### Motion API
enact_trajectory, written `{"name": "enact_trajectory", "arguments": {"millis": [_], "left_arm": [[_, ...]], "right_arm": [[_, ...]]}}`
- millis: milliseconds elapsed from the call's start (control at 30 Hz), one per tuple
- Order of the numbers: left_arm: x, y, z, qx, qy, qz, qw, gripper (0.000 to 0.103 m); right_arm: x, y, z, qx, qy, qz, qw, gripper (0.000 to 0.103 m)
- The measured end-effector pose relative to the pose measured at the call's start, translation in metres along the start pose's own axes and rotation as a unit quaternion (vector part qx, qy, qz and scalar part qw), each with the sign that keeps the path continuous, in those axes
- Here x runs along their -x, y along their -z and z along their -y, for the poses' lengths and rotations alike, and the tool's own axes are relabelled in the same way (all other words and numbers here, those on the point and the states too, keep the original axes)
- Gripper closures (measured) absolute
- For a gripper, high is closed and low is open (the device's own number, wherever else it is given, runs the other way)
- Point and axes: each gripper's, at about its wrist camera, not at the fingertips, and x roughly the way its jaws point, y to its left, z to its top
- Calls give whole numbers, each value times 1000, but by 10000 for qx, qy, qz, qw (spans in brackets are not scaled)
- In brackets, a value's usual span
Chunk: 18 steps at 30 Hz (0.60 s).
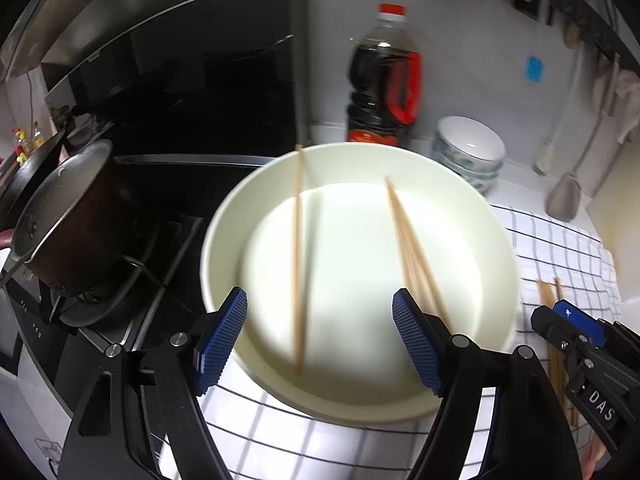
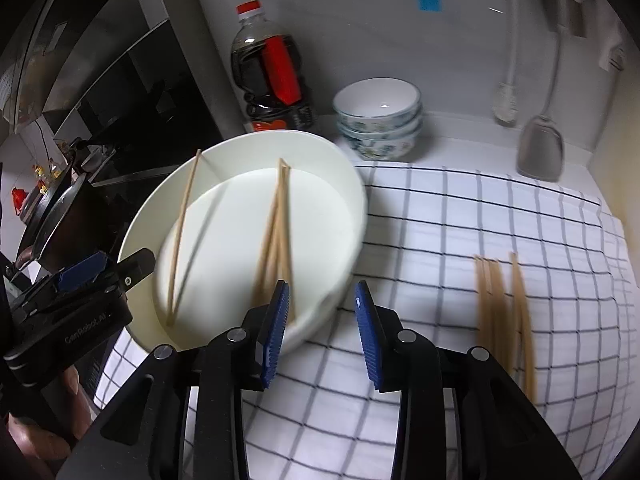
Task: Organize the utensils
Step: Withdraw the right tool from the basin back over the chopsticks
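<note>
Nearest to us in each wrist view are our own tongs: our left gripper [image 1: 320, 330] hangs over the near rim of the white basin [image 1: 224, 216] with its blue pads spread wide and nothing pinched between them, while our right gripper [image 2: 322, 330] stands just beside the basin's right edge, its pads moderately parted over the cloth and likewise gripping nothing. Beneath both spreads the checked cloth [image 2: 460, 220], white with dark lines, and the basin rests on its left part, next to the black stove [image 1: 168, 240] where a dark pot [image 1: 68, 216] sits on a burner. Behind the basin, against the wall, we see a dark sauce bottle [image 2: 266, 76] with a red cap and, to its right, a stack of patterned bowls [image 2: 378, 120]; a metal spatula [image 2: 540, 152] hangs further right. As for the utensils themselves — a single chopstick [image 1: 298, 264] lies in the left part of the basin, one end leaning on the far rim, and a small bundle of chopsticks [image 2: 276, 236] lies in the right part, its near ends close to the rim by our right gripper. More loose chopsticks [image 2: 502, 312] lie on the cloth, well apart from the basin on the right — blurred, so we cannot count them.
</note>
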Motion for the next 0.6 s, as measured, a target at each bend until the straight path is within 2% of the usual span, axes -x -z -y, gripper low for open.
{"name": "enact_trajectory", "arguments": {"millis": [267, 600], "left_arm": [[19, 14, 41, -211, 204, 65, 9995, 26], [30, 31, 92, -471, 467, -47, 9978, 23]], "right_arm": [[34, 25, 39, -120, 260, 78, 9996, 64], [64, 56, 96, -468, 590, 80, 9971, 59]]}}
